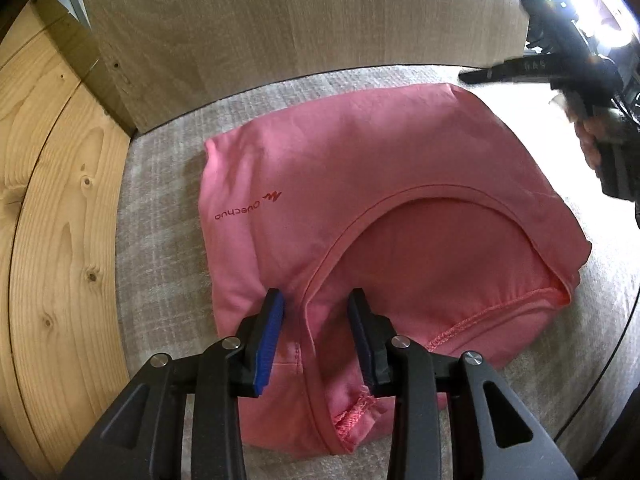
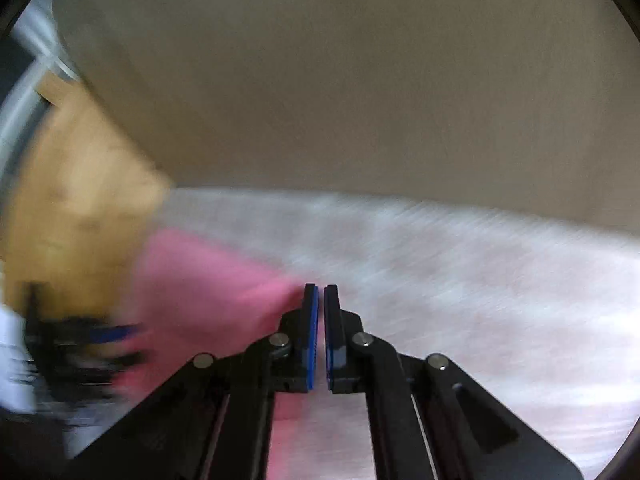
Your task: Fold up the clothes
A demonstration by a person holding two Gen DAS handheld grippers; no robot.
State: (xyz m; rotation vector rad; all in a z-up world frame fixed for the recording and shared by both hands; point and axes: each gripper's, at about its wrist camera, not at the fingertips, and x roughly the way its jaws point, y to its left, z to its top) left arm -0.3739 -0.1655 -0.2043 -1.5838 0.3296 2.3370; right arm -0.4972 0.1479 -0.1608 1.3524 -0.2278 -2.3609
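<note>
We see left gripper (image 1: 316,300) spread over folded pink shirt (image 1: 360,184), collar seam between pads, untouched. Right gripper (image 2: 321,294) pressed together, empty, shirt at its left.

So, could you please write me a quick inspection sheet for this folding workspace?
Surface: grey woven cover, black cord edging.
Job's things: pink T-shirt, folded, neckline facing the left gripper.
Clutter: nothing seen.
Grippers: left gripper open, fingers astride a fabric ridge near the collar; right gripper shut, empty, beside the shirt's edge.
Cables: nothing seen.
Surroundings: pale board panel behind, pine planks alongside.
</note>
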